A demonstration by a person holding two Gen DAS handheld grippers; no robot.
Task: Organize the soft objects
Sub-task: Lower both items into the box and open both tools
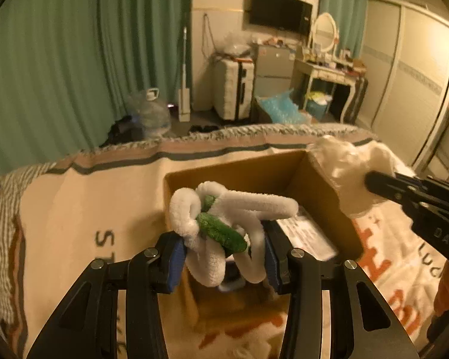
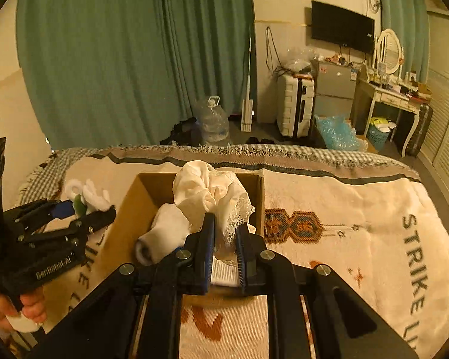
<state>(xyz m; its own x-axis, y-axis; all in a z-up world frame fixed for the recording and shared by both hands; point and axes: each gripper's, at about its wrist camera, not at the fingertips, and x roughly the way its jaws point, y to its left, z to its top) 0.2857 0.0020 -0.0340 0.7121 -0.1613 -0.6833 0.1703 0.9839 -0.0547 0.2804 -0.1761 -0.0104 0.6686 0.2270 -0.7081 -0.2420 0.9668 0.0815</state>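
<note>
An open cardboard box (image 1: 254, 173) stands on the bed; it also shows in the right wrist view (image 2: 125, 209). My left gripper (image 1: 223, 257) is shut on a white and green plush toy (image 1: 221, 221) and holds it over the box's near left edge; the toy also shows in the right wrist view (image 2: 88, 196). My right gripper (image 2: 224, 242) is shut on a cream lace-trimmed cloth (image 2: 212, 191) and holds it above the box; the cloth also shows in the left wrist view (image 1: 350, 164). A white sock (image 2: 164, 233) lies in the box.
The bed is covered by a cream printed blanket (image 2: 359, 224) with a fringed far edge. Beyond it stand a water jug (image 2: 212, 122), a white suitcase (image 2: 294, 107), a small fridge (image 2: 333, 89) and a dressing table (image 2: 395, 95). A white paper (image 1: 308, 233) lies in the box.
</note>
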